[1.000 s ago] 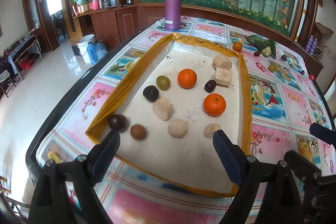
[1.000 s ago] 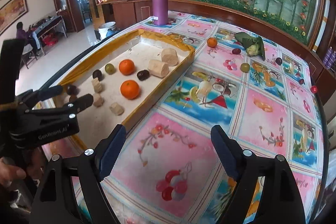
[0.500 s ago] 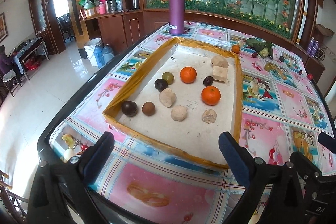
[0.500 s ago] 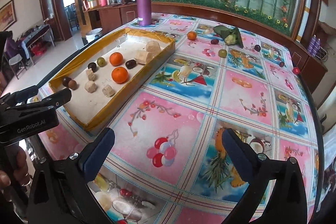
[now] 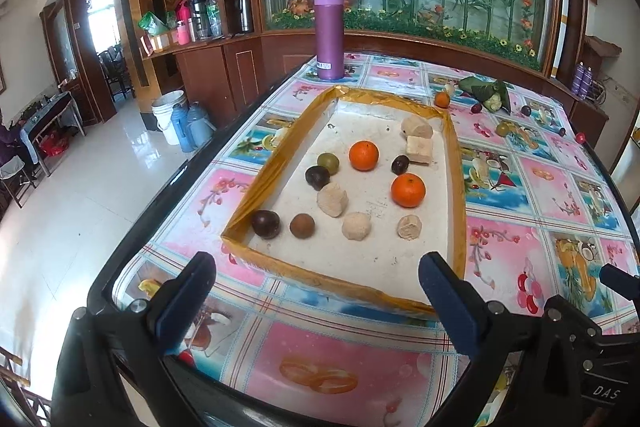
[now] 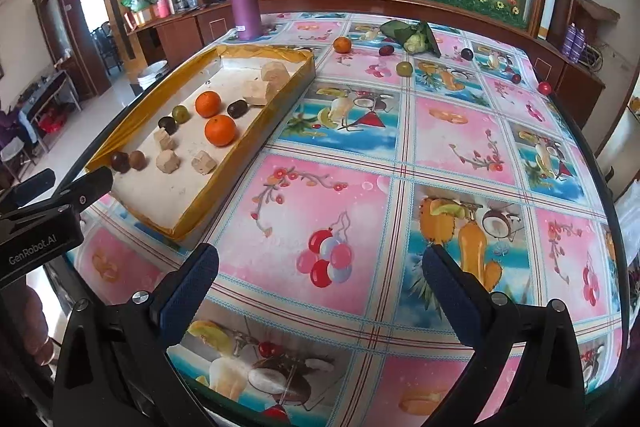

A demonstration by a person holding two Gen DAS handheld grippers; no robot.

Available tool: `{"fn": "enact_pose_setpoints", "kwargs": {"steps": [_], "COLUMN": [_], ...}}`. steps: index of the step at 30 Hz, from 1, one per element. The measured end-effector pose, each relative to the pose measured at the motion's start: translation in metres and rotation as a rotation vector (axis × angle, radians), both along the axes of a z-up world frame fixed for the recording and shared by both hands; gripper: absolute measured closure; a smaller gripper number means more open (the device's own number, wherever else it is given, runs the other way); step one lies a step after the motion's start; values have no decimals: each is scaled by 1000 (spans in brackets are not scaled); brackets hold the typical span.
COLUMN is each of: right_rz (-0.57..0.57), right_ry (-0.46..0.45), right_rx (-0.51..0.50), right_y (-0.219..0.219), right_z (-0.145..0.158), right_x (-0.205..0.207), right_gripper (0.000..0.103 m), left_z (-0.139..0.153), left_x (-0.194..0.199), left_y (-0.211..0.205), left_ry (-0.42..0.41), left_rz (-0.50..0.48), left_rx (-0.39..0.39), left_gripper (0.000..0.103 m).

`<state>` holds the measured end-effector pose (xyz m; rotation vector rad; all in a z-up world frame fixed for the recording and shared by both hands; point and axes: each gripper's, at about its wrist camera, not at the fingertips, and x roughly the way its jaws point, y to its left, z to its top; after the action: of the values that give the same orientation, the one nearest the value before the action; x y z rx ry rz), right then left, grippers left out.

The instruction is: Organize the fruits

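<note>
Both grippers backed off since a second ago: the left gripper (image 5: 316, 291) now sits short of the tray (image 5: 456, 163) with its near rim in full view, the right gripper (image 6: 320, 283) swung further out over the desk (image 6: 460, 131), and both sets of jaws spread wider, nothing between them.

Purple flask (image 5: 329, 31) upright beyond the tray; white bucket (image 5: 171, 115) on the floor.

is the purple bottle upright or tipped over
Upright. The purple bottle stands on its base on the table beyond the tray, lid on top; the right wrist view shows the same.
</note>
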<state>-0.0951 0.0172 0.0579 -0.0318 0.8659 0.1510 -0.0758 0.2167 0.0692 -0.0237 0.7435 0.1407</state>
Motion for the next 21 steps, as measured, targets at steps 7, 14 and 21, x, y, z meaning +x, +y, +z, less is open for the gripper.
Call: {"fn": "enact_pose_setpoints", "kwargs": {"steps": [7, 14, 21], "right_rz": [-11, 9, 19], "right_ry": [-68, -136, -104], "right_rx": [-28, -42, -54], "right_y": [8, 20, 24], "right_z": [10, 13, 5], "right_x": [-8, -10, -6], "right_gripper": [0, 0, 0], "left_z": [6, 7, 3], "left_x": [-3, -3, -2], "left_y": [1, -1, 1], "left_ry": [-61, -110, -123], "left_rz": [-33, -45, -44], "left_rx": [2, 7, -24], "left_gripper": [0, 0, 0]}}
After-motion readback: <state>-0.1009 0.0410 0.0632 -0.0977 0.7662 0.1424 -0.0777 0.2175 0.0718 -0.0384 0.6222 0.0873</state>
